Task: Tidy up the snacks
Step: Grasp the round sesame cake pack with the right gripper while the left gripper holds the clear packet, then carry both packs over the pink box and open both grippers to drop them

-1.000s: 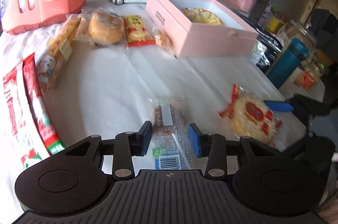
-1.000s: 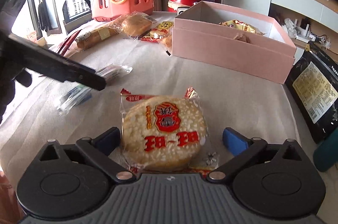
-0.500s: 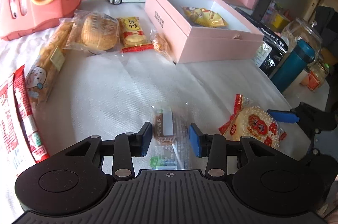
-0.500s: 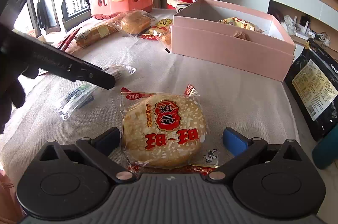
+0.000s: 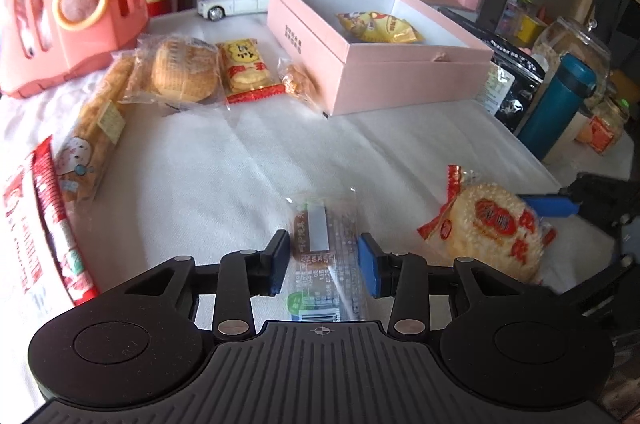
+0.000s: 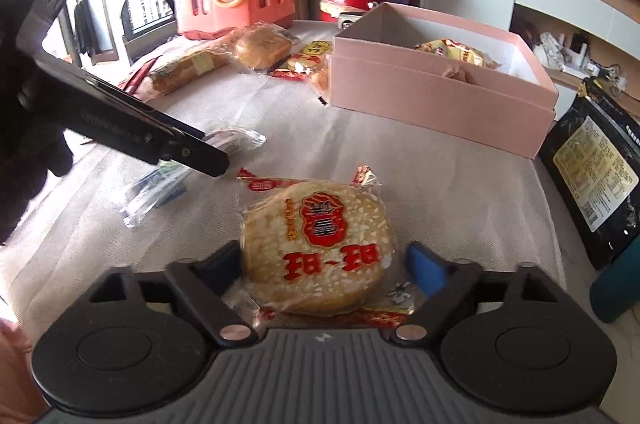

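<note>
Right tongs (image 6: 324,264) closer around rice cracker (image 6: 318,248)

Left gripper (image 5: 324,260) jaws narrowly parted; right gripper (image 6: 324,264) jaws closing, wider.

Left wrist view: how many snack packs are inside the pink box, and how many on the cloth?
Yellow pack in the pink box: 1
Round cake packs on the cloth: 2
Red and white long packs: 2
Other packs on the cloth: 4
Total: 9
</note>
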`<state>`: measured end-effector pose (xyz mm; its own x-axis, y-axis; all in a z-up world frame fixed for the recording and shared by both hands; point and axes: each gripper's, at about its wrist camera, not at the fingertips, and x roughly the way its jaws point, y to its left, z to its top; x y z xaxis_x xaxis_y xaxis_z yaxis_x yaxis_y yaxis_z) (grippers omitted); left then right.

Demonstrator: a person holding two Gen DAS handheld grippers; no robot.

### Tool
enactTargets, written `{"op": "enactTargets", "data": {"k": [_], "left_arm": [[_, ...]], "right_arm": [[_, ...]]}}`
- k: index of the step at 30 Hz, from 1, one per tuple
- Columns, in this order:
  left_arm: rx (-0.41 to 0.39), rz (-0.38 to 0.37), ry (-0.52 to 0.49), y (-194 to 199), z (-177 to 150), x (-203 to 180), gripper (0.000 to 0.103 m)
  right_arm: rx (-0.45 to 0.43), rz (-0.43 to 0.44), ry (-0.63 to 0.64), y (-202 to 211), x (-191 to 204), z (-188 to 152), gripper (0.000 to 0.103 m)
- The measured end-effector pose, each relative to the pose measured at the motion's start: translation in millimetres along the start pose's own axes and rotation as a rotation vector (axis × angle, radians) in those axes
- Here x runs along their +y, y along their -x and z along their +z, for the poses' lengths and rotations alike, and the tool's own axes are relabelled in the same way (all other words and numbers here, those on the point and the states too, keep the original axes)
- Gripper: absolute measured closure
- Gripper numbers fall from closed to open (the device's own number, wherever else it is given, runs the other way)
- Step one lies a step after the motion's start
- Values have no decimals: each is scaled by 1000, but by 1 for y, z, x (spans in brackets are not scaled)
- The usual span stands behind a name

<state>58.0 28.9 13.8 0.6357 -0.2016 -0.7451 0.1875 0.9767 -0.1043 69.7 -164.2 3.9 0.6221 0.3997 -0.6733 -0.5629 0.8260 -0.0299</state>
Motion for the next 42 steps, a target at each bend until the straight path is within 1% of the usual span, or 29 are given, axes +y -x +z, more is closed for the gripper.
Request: {"op": "enactTargets", "data": {"k": [2,4,6,7,9,11,13,14,15,16,19,21,23,24,26,27,28,29,30,31,32,33,35,36,38,40,42], "left_arm": [[-1,-2,-15,8,-6,-8,63],[-13,-46,-27,21,-8,-14,63],[-60,-60,-47,42,1,-21,63],[-102,-61,-59,54,11,-25,63],[-211,-65,-63,81,36,-29,63],[-332,-90,-32,109,67,-30,63],[-448,-116,15,131,98,-30,63],[-494,-125,32,137,113,-30,63],[-523,-131,45,140,129,-31,63],[-533,-138,53,138,144,-30,63],[-502,-155,101,112,182,-24,63],[-462,-152,127,83,199,-18,62],[-419,-142,144,48,209,-13,62],[-396,-157,167,30,214,-9,62],[-336,-240,247,-11,218,3,61],[-286,-273,271,-35,218,7,61],[-231,-276,275,-59,219,9,61],[-196,-251,268,-79,219,10,62],[-194,-210,257,-92,218,11,63],[-213,-177,253,-99,218,13,63],[-235,-159,266,-100,217,16,63],[-251,-158,290,-93,212,21,63],[-296,-192,297,-74,207,33,63],[-328,-192,285,-62,205,37,63],[-394,-137,276,-38,197,40,63],[-405,-88,299,-19,181,51,63],[-400,-84,340,-2,159,69,63]], "right_arm": [[-2,-5,16,6,0,0,19],[-12,-12,39,17,-3,3,20],[-66,-32,46,35,-10,15,20],[-106,-45,46,47,-15,27,20],[-210,-71,34,76,-27,57,20],[-318,-96,2,106,-42,92,20],[-397,-108,-46,130,-57,127,19],[-424,-112,-68,138,-65,144,19],[-445,-121,-85,143,-71,160,19],[-457,-133,-97,146,-77,174,19],[-438,-170,-121,138,-93,213,19],[-421,-215,-135,126,-102,229,19],[-390,-237,-151,108,-114,237,19],[-372,-238,-164,98,-119,239,19],[-325,-236,-191,73,-131,241,19],[-298,-233,-205,60,-136,241,19],[-268,-230,-215,45,-140,239,19],[-236,-230,-220,30,-144,238,19],[-199,-232,-222,15,-146,237,19],[-165,-236,-223,1,-146,236,19],[-137,-237,-224,-11,-146,235,19],[-118,-234,-223,-21,-146,233,19],[-101,-225,-218,-35,-144,229,19],[-100,-218,-214,-41,-143,228,19],[-106,-194,-216,-53,-141,229,19],[-96,-144,-229,-68,-139,236,18],[-58,-74,-243,-78,-134,238,18]]}}
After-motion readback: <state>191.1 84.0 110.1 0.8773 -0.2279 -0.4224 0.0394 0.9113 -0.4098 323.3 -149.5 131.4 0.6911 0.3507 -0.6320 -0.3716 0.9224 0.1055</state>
